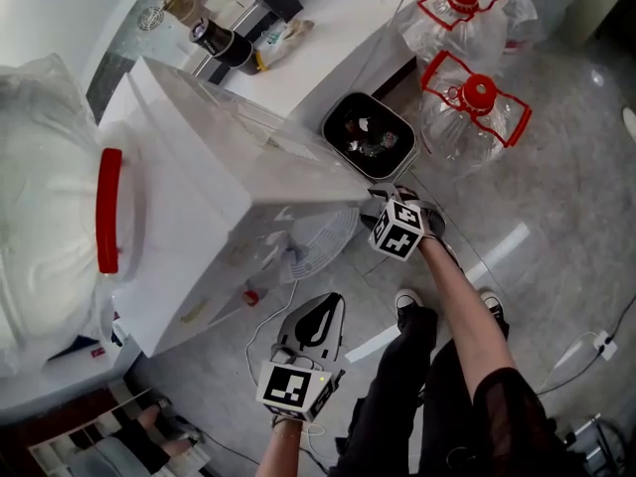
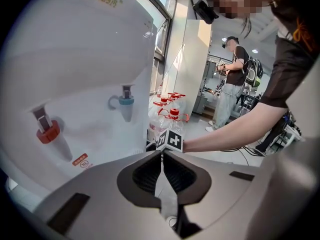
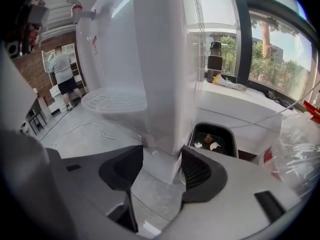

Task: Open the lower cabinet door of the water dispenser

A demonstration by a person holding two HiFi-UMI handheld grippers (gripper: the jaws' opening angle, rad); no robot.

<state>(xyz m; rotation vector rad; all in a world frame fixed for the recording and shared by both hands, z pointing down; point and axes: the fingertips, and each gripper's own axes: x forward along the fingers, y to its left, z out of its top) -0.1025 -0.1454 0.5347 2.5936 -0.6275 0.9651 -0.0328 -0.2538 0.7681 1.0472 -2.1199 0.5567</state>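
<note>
**Right gripper** (image 3: 161, 154): released, jaws apart, nothing clamped. The lower front corner of the water dispenser (image 3: 150, 59) stands straight ahead, in line with the gap between the jaws but not touched by either pad.

**Left gripper** (image 2: 161, 156): clenched on nothing, held back off the dispenser's front, below the taps.

**Task's thing:** the lower cabinet door (image 3: 152, 134) is judged to be the front panel under the drip tray (image 3: 114, 101). Only a strip beside the corner shows, just beyond the right gripper. No handle or seam can be made out.

**Step in hand:** judged to be the approach to the door's edge; the door appears shut.

**Next move calls for:** bringing the jaws on to the door's free edge, taking hold there, then pulling outward along the hinge arc.
</note>
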